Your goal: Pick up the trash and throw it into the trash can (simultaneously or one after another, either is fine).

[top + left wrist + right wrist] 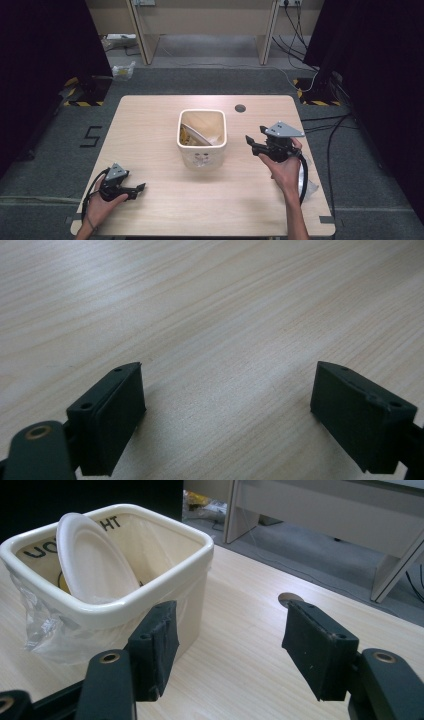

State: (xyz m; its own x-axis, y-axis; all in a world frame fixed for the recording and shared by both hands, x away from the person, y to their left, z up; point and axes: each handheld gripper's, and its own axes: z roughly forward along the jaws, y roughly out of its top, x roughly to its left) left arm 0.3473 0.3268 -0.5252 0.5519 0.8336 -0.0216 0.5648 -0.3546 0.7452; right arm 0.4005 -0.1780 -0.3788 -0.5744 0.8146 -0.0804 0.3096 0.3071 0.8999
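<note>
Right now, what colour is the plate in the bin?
White; the plate shows best in the right gripper view.

Light wooden table (pixel 165 205), pale grain, rounded corners, standing on grey floor (pixel 50 165). Small dark round hole (pixel 240 108) near the far edge, right of centre. Cream bin (pixel 202 150) with rounded square rim and clear plastic liner standing upright at about the middle. Crumpled clear plastic (pixel 309 176), perhaps a bag, lying at the right edge, partly hidden. Near left part of the top bare, wood grain running across in the left gripper view.
</note>
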